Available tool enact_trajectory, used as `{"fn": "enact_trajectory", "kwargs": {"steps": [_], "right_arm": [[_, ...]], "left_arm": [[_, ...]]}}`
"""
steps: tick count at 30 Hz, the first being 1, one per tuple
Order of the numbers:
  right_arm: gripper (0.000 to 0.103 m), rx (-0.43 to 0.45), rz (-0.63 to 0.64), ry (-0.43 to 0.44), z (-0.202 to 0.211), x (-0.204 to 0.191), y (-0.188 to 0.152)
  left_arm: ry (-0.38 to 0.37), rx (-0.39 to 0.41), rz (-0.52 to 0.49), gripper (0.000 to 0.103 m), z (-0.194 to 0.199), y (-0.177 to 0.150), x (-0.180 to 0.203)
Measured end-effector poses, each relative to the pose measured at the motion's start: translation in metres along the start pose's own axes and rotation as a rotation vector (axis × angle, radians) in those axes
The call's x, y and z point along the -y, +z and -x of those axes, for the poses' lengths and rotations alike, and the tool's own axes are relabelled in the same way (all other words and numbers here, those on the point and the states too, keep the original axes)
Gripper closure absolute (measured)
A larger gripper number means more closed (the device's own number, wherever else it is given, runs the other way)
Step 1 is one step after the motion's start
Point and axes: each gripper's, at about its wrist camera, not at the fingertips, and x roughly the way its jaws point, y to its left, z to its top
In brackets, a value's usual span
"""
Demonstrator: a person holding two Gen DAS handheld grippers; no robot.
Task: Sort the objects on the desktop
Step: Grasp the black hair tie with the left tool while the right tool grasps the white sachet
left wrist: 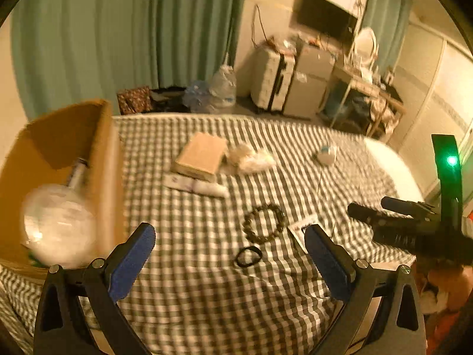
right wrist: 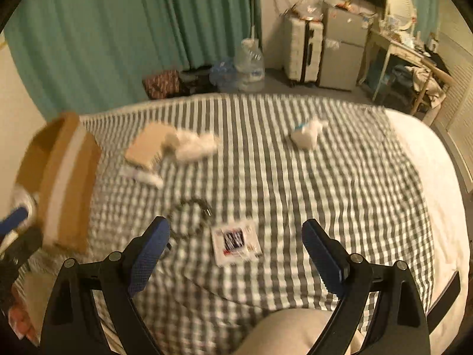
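Note:
My left gripper (left wrist: pixel 229 236) is open and empty above the checked cloth, just right of a cardboard box (left wrist: pixel 106 159) that holds a round clear object (left wrist: pixel 57 224). A black hair tie (left wrist: pixel 249 256) and a bead bracelet (left wrist: pixel 264 222) lie between its fingers' line. My right gripper (right wrist: pixel 236 230) is open and empty above a small printed card (right wrist: pixel 235 242); the bracelet (right wrist: pixel 192 207) lies left of it. A tan box (left wrist: pixel 201 156), white tissue (left wrist: pixel 251 158), a white tube (left wrist: pixel 198 185) and a small white item (left wrist: pixel 325 155) lie farther back.
The checked cloth (right wrist: pixel 325 192) covers a bed; its white edge (right wrist: pixel 428 162) is at the right. Beyond the bed stand green curtains, water jugs (right wrist: pixel 249 65), a suitcase (right wrist: pixel 301 50), a small fridge and a cluttered desk (right wrist: pixel 408 44).

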Motion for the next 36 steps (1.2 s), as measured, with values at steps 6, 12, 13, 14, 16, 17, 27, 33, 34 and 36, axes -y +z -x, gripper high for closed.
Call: {"fn": "enact_trajectory", "kwargs": {"steps": [6, 12, 13, 14, 16, 17, 27, 33, 34, 36], "right_arm": [[0.012, -0.108, 0.063, 0.017, -0.044, 0.004, -0.027], [0.012, -0.182, 0.059, 0.063, -0.075, 0.007, -0.03], [0.012, -0.193, 0.066, 0.064, -0.078, 0.005, -0.029], [0.012, -0.206, 0.075, 0.063, -0.081, 0.002, -0.029], [0.012, -0.25, 0.092, 0.06, -0.095, -0.004, -0.03], [0.012, -0.263, 0.096, 0.055, -0.099, -0.005, -0.03], [0.043, -0.344, 0.112, -0.049, -0.131, -0.008, -0.034], [0.062, -0.304, 0.062, -0.03, -0.115, 0.003, -0.038], [0.064, -0.292, 0.053, -0.018, -0.109, 0.005, -0.038], [0.065, -0.259, 0.049, -0.008, -0.095, 0.007, -0.04]], "left_arm": [[0.067, -0.161, -0.076, 0.0, -0.083, -0.03, 0.018], [0.056, -0.276, -0.045, 0.0, -0.13, -0.062, 0.015], [0.051, -0.282, -0.048, 0.0, -0.134, -0.064, 0.015], [0.049, -0.282, -0.052, 0.0, -0.137, -0.064, 0.016], [0.041, -0.277, -0.059, 0.0, -0.142, -0.065, 0.018], [0.034, -0.279, -0.064, 0.0, -0.146, -0.066, 0.019], [-0.04, -0.265, -0.15, 0.066, -0.151, -0.063, 0.028], [-0.066, -0.261, -0.099, 0.096, -0.141, -0.059, 0.017], [-0.075, -0.26, -0.09, 0.097, -0.138, -0.058, 0.015], [-0.084, -0.249, -0.082, 0.097, -0.13, -0.056, 0.012]]}}
